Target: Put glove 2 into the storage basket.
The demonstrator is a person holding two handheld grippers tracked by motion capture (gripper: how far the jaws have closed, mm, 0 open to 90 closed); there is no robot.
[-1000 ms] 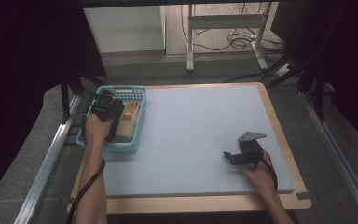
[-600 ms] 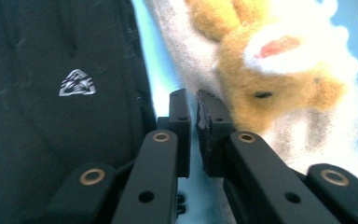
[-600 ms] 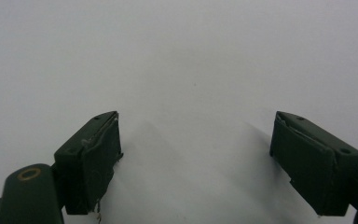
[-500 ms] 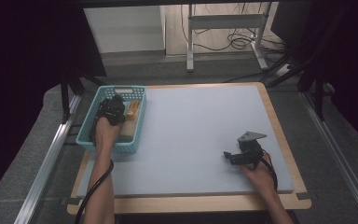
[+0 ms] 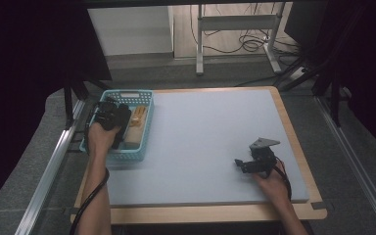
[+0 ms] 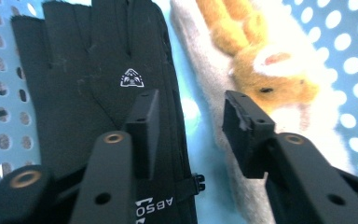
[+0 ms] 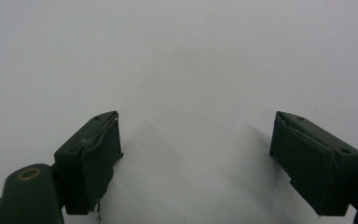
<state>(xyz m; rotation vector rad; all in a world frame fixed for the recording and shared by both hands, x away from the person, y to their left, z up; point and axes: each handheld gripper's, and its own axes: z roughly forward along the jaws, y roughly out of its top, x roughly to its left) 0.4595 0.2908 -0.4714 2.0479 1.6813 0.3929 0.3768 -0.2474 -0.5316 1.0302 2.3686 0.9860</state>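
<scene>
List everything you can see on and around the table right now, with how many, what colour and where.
Basket: one, light blue, perforated, at the table's far left corner.
Glove: one, black with a small white logo, lying in the basket.
Plush toy: one, orange and cream, in the basket beside the glove.
Mat: one, pale grey, covering the wooden table.
Metal stand: one, white, on the floor beyond the table.
Left gripper: black, open, over the basket's contents.
Right gripper: black, open, low over the bare mat at the near right.
</scene>
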